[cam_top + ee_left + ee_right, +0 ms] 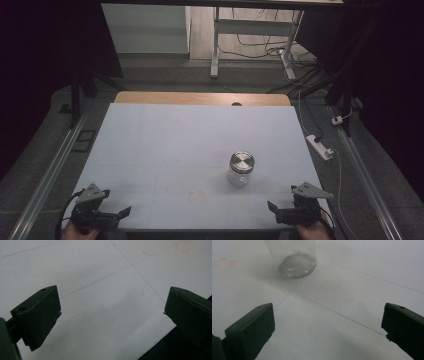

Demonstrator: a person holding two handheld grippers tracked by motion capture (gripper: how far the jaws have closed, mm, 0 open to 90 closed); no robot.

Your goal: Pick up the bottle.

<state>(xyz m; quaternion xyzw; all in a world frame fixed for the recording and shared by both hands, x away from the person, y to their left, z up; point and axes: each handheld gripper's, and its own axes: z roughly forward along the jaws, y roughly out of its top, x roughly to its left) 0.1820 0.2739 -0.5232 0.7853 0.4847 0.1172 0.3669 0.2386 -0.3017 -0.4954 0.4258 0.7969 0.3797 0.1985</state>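
**Both grippers wide open at the near edge, jar standing alone**

The white table (pixel 165 145) takes up the middle of the high view, its wooden far edge running across the upper centre. Thin seam lines cross its surface, and faint reddish marks show at the upper right of the left gripper view.

A glass jar (pixel 240 169) with a shiny metal lid stands upright right of centre in the high view, apart from both my tools. In the right gripper view its clear body and rounded base (pixel 297 263) sit at the upper left, well ahead of the jaws.

My left gripper (pixel 121 212) rests at the lower left of the high view, near the table's front edge. Its jaws are spread wide with bare table between them, gripping nothing.

My right gripper (pixel 273 208) sits at the lower right, also by the front edge, nearer the jar. Its jaws gape just as far apart, with nothing held between them.
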